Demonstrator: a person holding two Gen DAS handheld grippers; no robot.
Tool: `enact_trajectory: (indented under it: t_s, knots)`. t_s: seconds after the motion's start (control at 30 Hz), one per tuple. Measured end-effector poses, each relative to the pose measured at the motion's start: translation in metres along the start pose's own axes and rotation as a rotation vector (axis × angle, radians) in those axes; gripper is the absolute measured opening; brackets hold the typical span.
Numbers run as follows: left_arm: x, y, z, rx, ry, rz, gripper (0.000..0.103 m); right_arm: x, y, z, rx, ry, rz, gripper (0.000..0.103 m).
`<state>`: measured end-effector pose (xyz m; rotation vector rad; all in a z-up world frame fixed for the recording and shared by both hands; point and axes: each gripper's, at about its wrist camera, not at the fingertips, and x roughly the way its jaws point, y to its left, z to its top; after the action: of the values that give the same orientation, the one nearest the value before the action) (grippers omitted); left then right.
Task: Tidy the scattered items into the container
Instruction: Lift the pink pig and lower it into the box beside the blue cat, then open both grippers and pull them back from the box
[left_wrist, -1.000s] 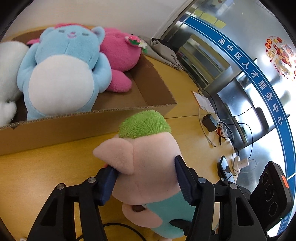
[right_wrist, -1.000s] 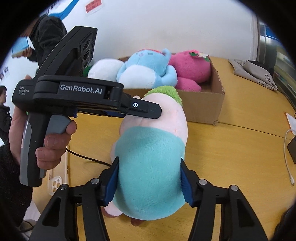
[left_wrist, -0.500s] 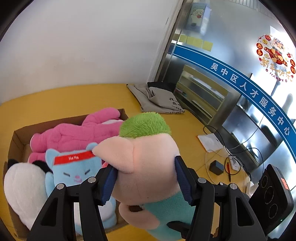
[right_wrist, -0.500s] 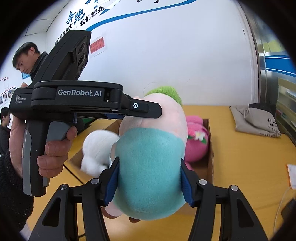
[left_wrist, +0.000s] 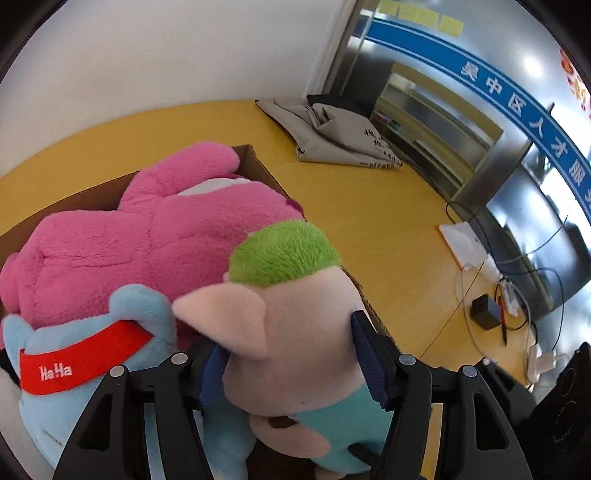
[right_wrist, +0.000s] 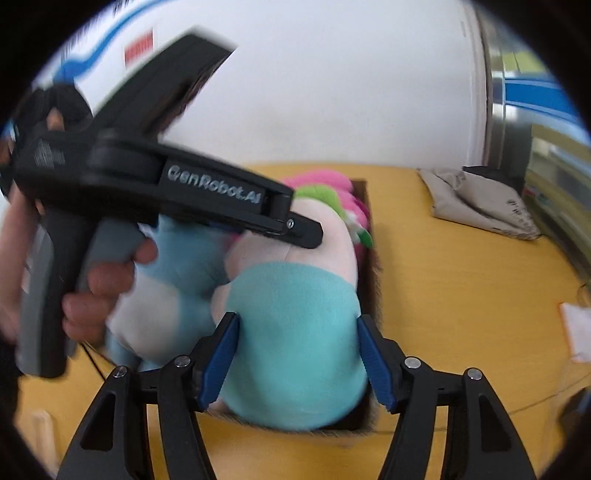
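Pig plush (left_wrist: 295, 332) clamped between both grippers' jaws, left (left_wrist: 291, 354) at head, right (right_wrist: 299, 362) at body

Right view motion-blurred; cardboard box (left_wrist: 258, 162) mostly hidden under toys, white toy (left_wrist: 5, 384) cut off at left edge, pig toy (left_wrist: 295, 332) face hidden.

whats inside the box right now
A pink plush and a blue plush lie in the box; the pig, held by both claws, hangs over its corner. The box floor is covered.
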<state>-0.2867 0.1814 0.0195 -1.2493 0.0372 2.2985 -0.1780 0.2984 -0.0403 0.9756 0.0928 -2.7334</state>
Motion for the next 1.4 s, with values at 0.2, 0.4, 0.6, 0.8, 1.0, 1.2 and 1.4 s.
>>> enact_trajectory:
  t_s: [0.2, 0.4, 0.6, 0.8, 1.0, 1.2, 1.4]
  knots:
    - [0.009, 0.000, 0.004, -0.009, 0.010, -0.008, 0.074, -0.046, -0.009, 0.011, 0.027, -0.125, 0.039, 0.061]
    - [0.015, -0.003, -0.001, 0.015, 0.022, 0.015, 0.075, 0.013, -0.016, 0.010, 0.033, 0.074, 0.052, 0.022]
    - [0.021, -0.006, -0.003, 0.027, 0.025, 0.043, 0.081, 0.019, -0.016, 0.002, 0.062, 0.086, 0.045, 0.021]
    - [-0.013, -0.012, -0.015, 0.014, -0.032, 0.067, 0.081, 0.022, -0.019, 0.000, 0.068, 0.090, 0.031, 0.021]
    - [-0.125, 0.002, -0.066, -0.004, -0.213, 0.143, 0.085, -0.015, -0.016, 0.006, 0.132, 0.077, -0.072, 0.081]
    - [-0.223, 0.021, -0.148, -0.068, -0.333, 0.255, 0.103, -0.072, 0.001, 0.001, 0.174, -0.060, -0.041, 0.084]
    - [-0.254, 0.021, -0.209, -0.152, -0.363, 0.302, 0.103, -0.103, 0.055, -0.005, 0.027, -0.066, -0.075, 0.084]
